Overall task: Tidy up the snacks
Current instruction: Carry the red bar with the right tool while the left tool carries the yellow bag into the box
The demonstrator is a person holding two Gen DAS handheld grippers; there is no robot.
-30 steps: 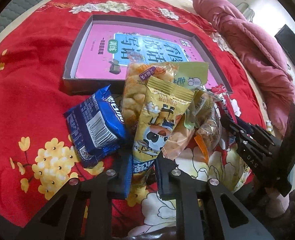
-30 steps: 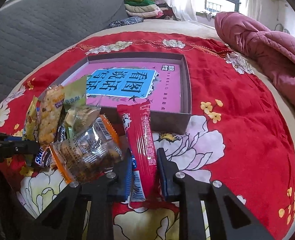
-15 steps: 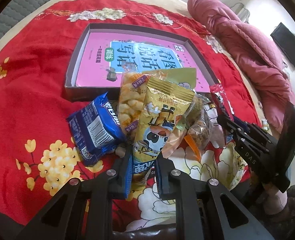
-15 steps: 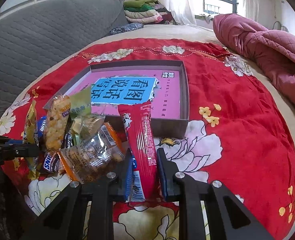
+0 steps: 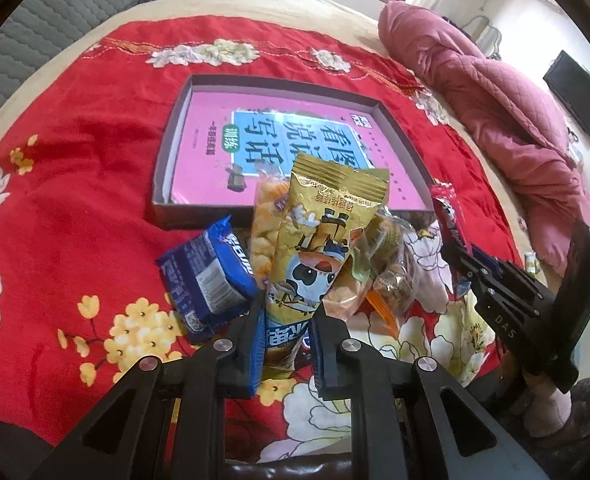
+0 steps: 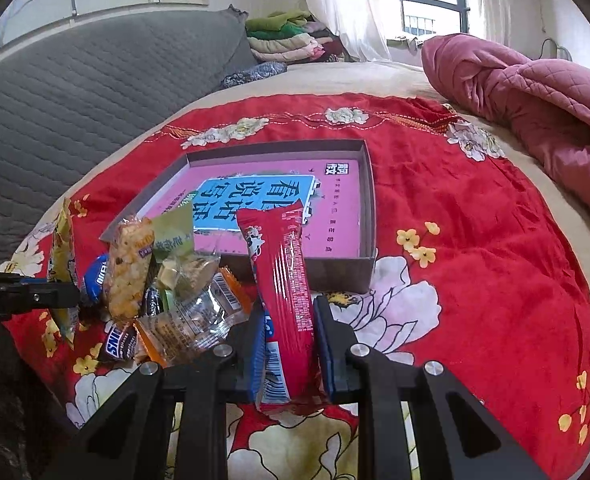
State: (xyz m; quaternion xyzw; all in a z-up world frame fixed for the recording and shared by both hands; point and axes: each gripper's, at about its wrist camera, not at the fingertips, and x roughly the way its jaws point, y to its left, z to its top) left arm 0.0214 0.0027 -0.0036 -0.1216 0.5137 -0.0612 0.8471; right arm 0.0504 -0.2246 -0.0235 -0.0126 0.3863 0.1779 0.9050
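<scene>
Both sets of tongs look the same: matte black plastic frames built from angular struts with triangular cutouts, silver round screw heads at the joints, and blue pads lining the inside of each finger. The left tongs fill the bottom of their frame, and the right tongs do too. From the side, lower right of the left view, the right ones show white "DAS" lettering.
</scene>
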